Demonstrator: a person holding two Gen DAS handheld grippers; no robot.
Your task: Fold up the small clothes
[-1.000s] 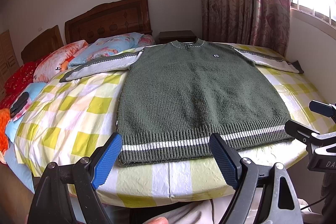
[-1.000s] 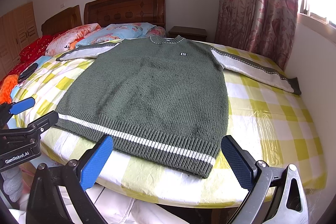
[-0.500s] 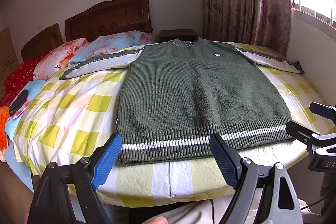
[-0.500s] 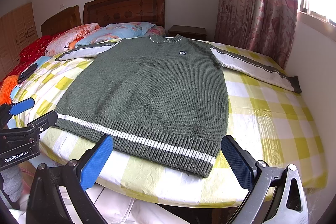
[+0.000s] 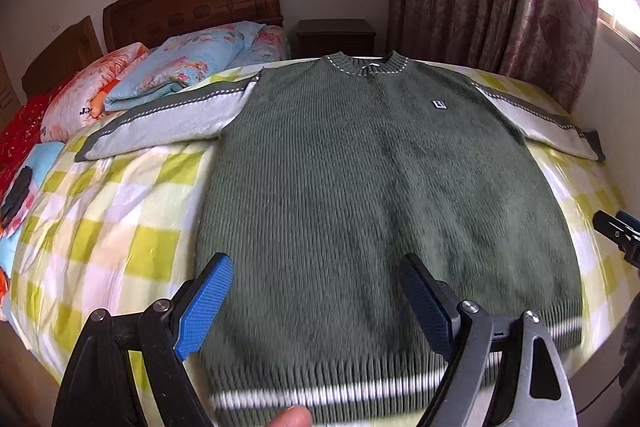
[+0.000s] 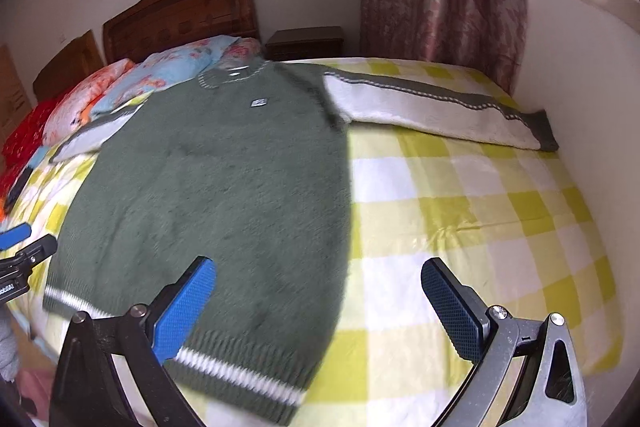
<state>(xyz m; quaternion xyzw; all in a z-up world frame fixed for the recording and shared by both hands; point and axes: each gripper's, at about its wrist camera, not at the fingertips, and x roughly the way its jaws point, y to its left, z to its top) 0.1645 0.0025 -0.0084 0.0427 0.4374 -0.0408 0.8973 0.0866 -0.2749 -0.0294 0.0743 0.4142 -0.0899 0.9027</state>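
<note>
Sweater [image 5: 376,195] lies flat on the bed [image 5: 120,227], sleeves spread. Left view: left gripper [image 5: 316,301] hangs over its hem, fingers wide apart, holding nothing. Right view: right gripper [image 6: 320,301] gapes empty above the sweater's side edge.

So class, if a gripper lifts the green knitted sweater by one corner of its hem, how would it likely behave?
The green knitted sweater would probably drape limply, since it lies flat as soft cloth. Its thick ribbed knit suggests some weight. The spread white sleeve would likely trail behind.
</note>
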